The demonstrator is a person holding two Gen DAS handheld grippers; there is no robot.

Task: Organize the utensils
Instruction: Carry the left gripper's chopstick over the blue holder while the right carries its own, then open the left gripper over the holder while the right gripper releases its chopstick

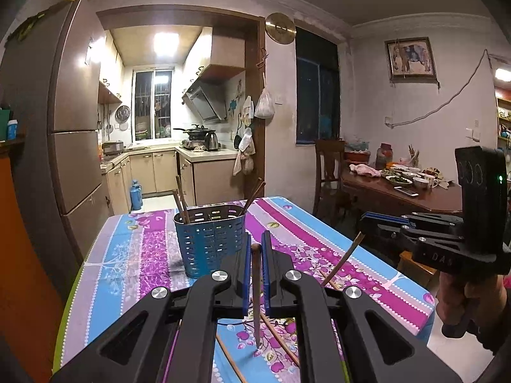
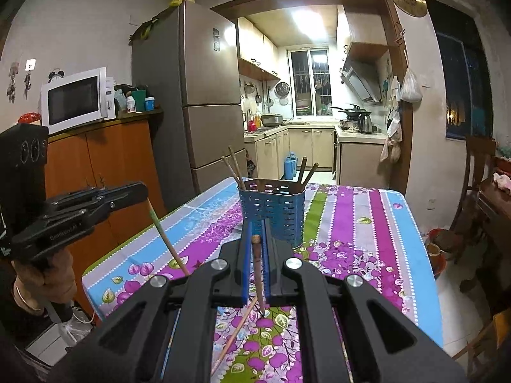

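Note:
A blue perforated utensil holder [image 1: 212, 239] [image 2: 273, 215] stands on the floral tablecloth with several brown chopsticks in it. My left gripper [image 1: 256, 249] is shut on a brown chopstick [image 1: 256, 290] held upright, tip down toward the cloth, just in front of the holder. My right gripper [image 2: 255, 239] is shut on another brown chopstick [image 2: 259, 277], also upright and close to the holder. Each gripper shows in the other's view: the right one [image 1: 367, 223] holds its stick slanting down, and the left one [image 2: 140, 191] does too. Loose chopsticks [image 1: 281, 335] [image 2: 236, 332] lie on the cloth below.
The table [image 1: 335, 239] [image 2: 367, 223] has edges close at left and right. A wooden dining table [image 1: 399, 194] with dishes and a chair [image 1: 329, 172] stand to the right. A fridge [image 2: 204, 95] and an orange cabinet [image 2: 105, 166] with a microwave [image 2: 76, 99] stand to the left.

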